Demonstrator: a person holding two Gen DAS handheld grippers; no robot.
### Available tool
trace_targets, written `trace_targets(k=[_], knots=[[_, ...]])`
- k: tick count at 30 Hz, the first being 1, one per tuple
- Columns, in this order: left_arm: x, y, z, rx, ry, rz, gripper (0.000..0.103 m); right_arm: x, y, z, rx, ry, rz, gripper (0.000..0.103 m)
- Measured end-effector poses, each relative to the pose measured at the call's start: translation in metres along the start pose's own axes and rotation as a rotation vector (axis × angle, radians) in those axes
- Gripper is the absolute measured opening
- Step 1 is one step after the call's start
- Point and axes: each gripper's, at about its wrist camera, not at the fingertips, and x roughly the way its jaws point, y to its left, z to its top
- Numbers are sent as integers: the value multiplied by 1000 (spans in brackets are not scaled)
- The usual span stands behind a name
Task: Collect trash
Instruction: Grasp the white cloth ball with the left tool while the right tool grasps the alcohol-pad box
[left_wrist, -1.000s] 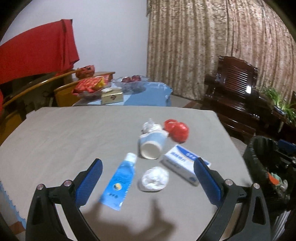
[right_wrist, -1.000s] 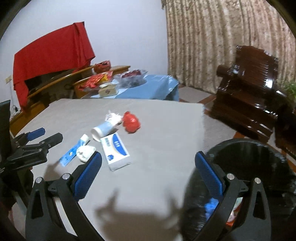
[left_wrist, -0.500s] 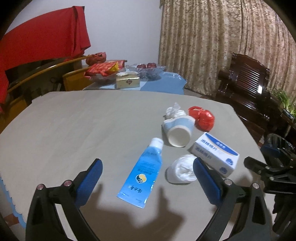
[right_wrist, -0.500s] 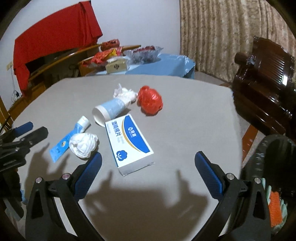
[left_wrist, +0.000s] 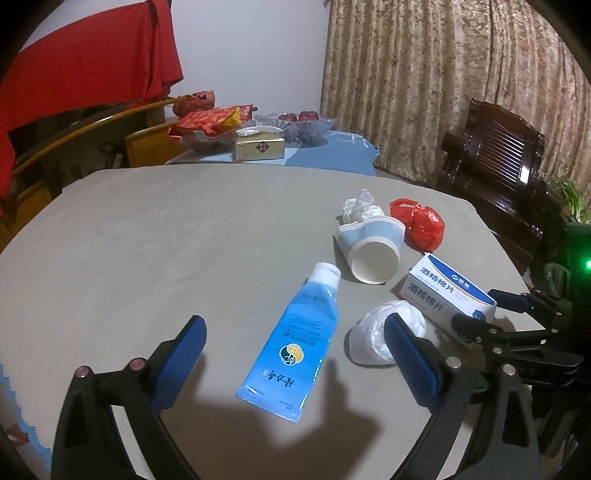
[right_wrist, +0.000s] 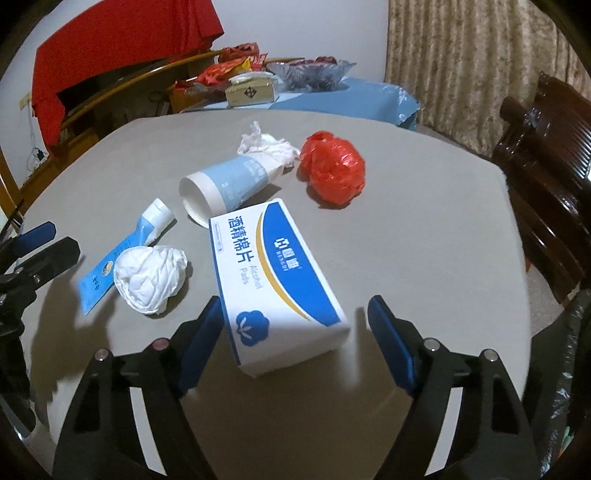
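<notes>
Trash lies on a grey table (left_wrist: 147, 240): a blue tube (left_wrist: 295, 339), a white crumpled wad (left_wrist: 376, 338), a tipped paper cup (left_wrist: 373, 247), a crumpled tissue (left_wrist: 360, 208), a red plastic bag (left_wrist: 421, 225) and a white-and-blue box (left_wrist: 443, 291). My left gripper (left_wrist: 295, 354) is open, low over the tube's flat end. My right gripper (right_wrist: 295, 328) is open, its fingers either side of the box's (right_wrist: 273, 273) near end. The wad (right_wrist: 149, 275), tube (right_wrist: 125, 251), cup (right_wrist: 229, 184) and bag (right_wrist: 332, 170) lie beyond.
A black bin (right_wrist: 569, 387) stands at the table's right edge. A dark wooden chair (right_wrist: 546, 155) is beyond it. A blue side table (left_wrist: 325, 151) with snacks, a tissue box and a glass bowl stands behind. The left gripper shows in the right wrist view (right_wrist: 29, 258).
Both grippers have moved in closer and lower over the table. The right one swung from the bin to the box. The left one closed in on the tube.
</notes>
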Motion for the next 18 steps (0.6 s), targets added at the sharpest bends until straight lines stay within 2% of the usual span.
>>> trace_targets(k=[3, 7, 12, 18], knots=[[2, 0, 0, -5, 6, -1, 94, 10, 5, 2, -22, 36, -5, 77], [4, -1, -1, -8, 11, -7, 94, 16, 11, 4, -26, 48, -1, 65], [3, -7, 0, -5, 10, -21, 93, 13, 8, 3, 0, 48, 12, 63], [7, -22, 1, 9, 14, -63, 91, -4, -9, -7, 92, 26, -24, 62]])
